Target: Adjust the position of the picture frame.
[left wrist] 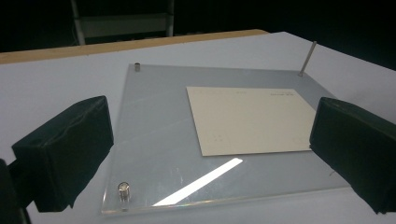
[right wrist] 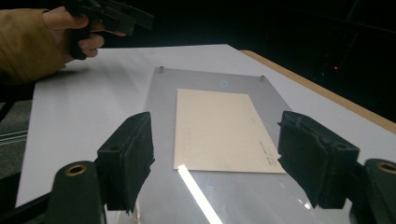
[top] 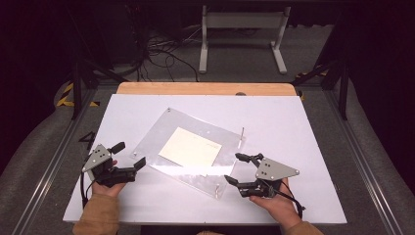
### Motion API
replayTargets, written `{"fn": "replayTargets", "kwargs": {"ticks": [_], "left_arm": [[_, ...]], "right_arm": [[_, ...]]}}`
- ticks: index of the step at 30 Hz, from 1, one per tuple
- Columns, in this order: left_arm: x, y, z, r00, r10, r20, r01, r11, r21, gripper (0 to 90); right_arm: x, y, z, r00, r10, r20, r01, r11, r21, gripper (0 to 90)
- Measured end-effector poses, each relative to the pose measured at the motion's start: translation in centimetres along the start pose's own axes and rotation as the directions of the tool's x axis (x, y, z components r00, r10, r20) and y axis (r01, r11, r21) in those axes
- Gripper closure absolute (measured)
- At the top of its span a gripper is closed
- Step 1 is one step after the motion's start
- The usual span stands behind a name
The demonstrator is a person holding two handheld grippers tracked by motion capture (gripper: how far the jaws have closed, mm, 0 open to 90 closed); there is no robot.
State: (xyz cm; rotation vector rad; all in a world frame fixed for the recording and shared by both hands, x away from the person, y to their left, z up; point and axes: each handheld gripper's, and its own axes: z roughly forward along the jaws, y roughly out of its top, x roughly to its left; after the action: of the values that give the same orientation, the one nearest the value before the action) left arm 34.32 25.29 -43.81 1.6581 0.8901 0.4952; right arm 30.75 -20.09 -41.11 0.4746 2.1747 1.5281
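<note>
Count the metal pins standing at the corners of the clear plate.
4: short pin at the far-left corner, tall thin pin at the far-right, short pin at the near-left, and one at the near corner by the right gripper.

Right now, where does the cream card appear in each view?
High view: card at centre, on the clear plate.
Left gripper view: card right of centre, between the tongs.
Right gripper view: card at centre.
Shared landmark: the clear plate under the card.

High cam overhead; both claw cams low, close, share acrylic plate.
</note>
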Motion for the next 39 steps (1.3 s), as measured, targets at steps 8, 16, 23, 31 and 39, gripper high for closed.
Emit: {"fn": "replayTargets", "kwargs": {"ticks": [8, 16, 23, 31, 39], "left_arm": [[0.0, 0.0, 0.0, 1.0000, -0.004, -0.002, 0.004, 1.0000, -0.002, 0.0], [0.1, -0.1, 0.1, 1.0000, -0.005, -0.003, 0.005, 1.0000, 0.005, 0.0], [0.2, -0.1, 0.1, 0.9999, -0.014, -0.008, 0.014, 0.9998, 0.014, 0.1], [0.3, -0.2, 0.2, 0.9999, -0.015, -0.008, 0.016, 0.9996, 0.024, 0.3], [0.5, -0.2, 0.3, 0.9996, -0.018, -0.023, 0.019, 0.9991, 0.037, 0.9]], "right_arm": [[1.5, -0.5, 1.3, 0.9930, 0.004, -0.118, -0.001, 1.000, 0.025, 39.7], [1.7, -1.3, 2.1, 0.9852, 0.046, -0.165, -0.028, 0.993, 0.112, 44.6], [2.1, -1.8, 2.9, 0.9740, 0.086, -0.209, -0.047, 0.981, 0.188, 54.6], [2.3, -2.6, 4.0, 0.9678, 0.110, -0.226, -0.048, 0.964, 0.263, 63.2], [2.5, -2.5, 4.4, 0.9742, 0.077, -0.212, -0.015, 0.959, 0.283, 84.2]]}}
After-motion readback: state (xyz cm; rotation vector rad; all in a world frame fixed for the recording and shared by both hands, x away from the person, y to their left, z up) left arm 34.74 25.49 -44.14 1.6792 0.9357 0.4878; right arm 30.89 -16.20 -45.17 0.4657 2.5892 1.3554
